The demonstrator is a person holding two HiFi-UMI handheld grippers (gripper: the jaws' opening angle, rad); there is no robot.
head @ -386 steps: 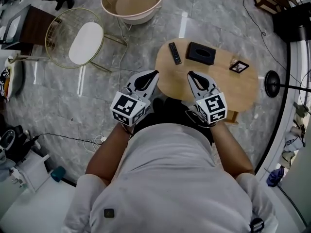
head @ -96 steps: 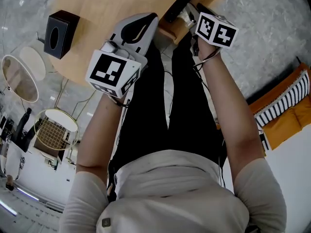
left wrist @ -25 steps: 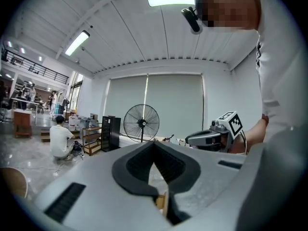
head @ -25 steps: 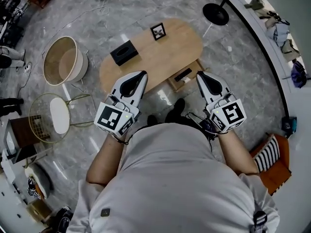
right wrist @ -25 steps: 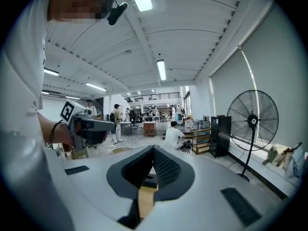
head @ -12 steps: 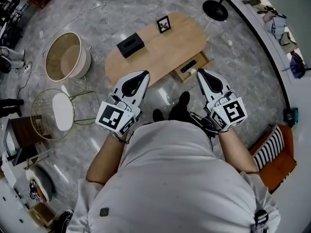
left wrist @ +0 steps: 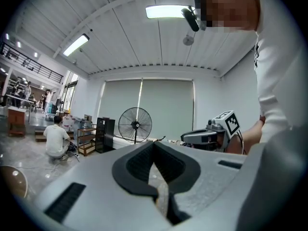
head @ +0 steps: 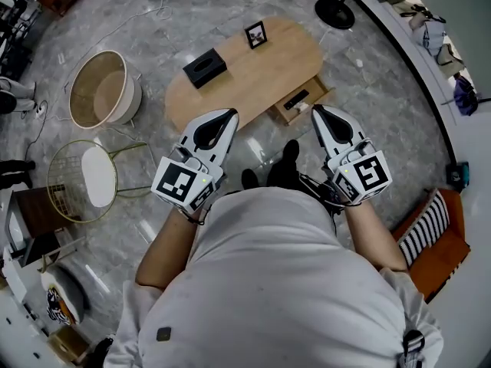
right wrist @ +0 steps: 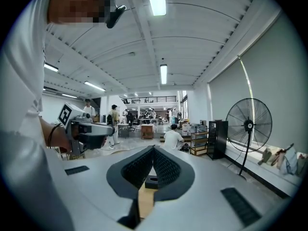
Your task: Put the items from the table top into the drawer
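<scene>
Stood back from the light oval wooden bench [head: 268, 67], well apart from it across the grey marble floor [head: 368, 98]. Held the left tongs [head: 232, 113] and the right tongs [head: 316, 110] side by side out front, both pointed toward the bench. Read the left tongs, in their own view, as pinched together at the tips with nothing between. Read the right tongs the same: closed and empty.

Found the shallow wooden drawer [head: 321, 90] pulled open on the near edge of the bench, toward its right end. Noted a slim black remote control [head: 295, 100] already lying inside, lengthwise along the drawer. Placed that drawer just ahead of the right tongs.

Counted two things left on top. Saw the black rectangular tissue box [head: 204, 67] ahead and slightly left of the left tongs, near the left end of the bench. Took its long axis to run with the length of the bench, so slantwise across the line of the left tongs. Saw the small black-framed picture [head: 255, 34] at the far edge, beyond the box, roughly between the lines of the two tongs.

Judged the left tongs nearer the box and the right nearer the drawer. Judged that the next move would call for tongs opened wide and set across the narrow width of the box.
</scene>
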